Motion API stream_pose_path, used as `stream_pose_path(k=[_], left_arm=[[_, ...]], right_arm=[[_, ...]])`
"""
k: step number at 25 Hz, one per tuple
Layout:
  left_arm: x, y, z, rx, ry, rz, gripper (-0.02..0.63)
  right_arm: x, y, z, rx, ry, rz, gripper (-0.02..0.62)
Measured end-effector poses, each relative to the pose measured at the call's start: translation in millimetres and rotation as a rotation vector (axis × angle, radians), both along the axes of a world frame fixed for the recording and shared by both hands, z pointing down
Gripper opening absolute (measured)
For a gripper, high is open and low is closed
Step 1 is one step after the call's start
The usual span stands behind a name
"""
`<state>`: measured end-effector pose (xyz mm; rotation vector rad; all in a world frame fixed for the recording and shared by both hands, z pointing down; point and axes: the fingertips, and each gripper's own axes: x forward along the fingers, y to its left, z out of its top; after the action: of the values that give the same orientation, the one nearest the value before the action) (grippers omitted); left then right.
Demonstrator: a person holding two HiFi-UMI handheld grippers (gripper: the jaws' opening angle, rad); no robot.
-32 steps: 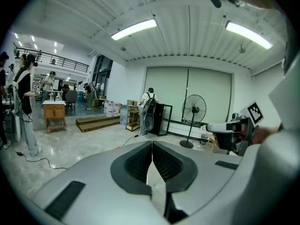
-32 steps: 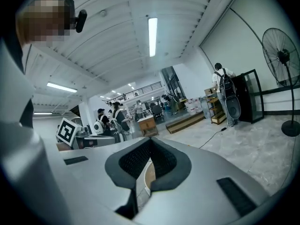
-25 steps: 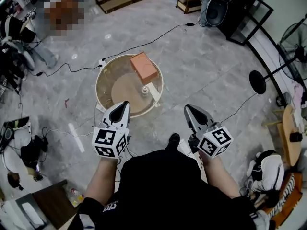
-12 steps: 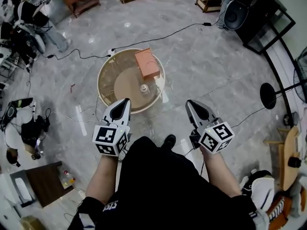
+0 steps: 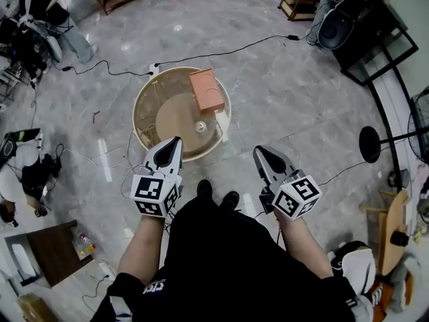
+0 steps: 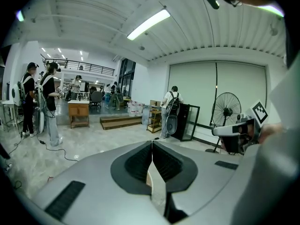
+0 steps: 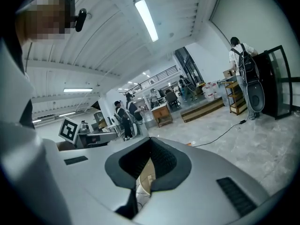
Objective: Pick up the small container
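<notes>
My left hand-held gripper [image 5: 175,143] is closed on nothing, at the near edge of the round worktop [image 5: 144,109]. The small container [image 5: 201,127], pale and roundish, stands near the worktop's middle; its contents are too small to tell. Behind it lies a terracotta box [image 5: 206,91]. My right hand-held gripper [image 5: 259,151] is likewise closed and empty.

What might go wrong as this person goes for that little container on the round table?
The left claw and right claw are both shut; unless one opens, it may knock the small container over. The orange box sits close beside it and could get bumped. Cables trail on the floor near the round table, a possible trip hazard.
</notes>
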<state>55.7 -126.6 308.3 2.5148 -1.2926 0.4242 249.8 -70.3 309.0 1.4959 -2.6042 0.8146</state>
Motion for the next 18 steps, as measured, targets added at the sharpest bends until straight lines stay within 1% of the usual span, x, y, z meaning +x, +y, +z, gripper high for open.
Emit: stream_pose_path(k=[4, 7, 11, 14, 18], left_arm=[[-12.7, -23.1, 3.2, 0.003, 0.010, -0.010, 0.018], [-25.3, -35.5, 8.4, -0.012, 0.016, -0.009, 0.018], [-42.8, -54.0, 5.2, -0.001, 0.028, -0.009, 0.018], [-58.7, -60.3, 4.7, 0.006, 0.040, 0.000, 0.018], [-71.7, -67.3, 12.1, 0.006, 0.037, 0.015, 0.018]], right_arm=[[-20.9, -29.1, 7.7, -0.022, 0.026, -0.036, 0.014], [-44.9, -47.6, 9.0, -0.023, 0.021, -0.062, 0.014], [-76.7, -69.8, 6.4, -0.029, 0.034, -0.095, 0.014], [-94.7, -78.7, 5.1, -0.020, 0.046, -0.096, 0.014], [-107.4, -86.8, 10.9, -0.022, 0.042, -0.072, 0.014]])
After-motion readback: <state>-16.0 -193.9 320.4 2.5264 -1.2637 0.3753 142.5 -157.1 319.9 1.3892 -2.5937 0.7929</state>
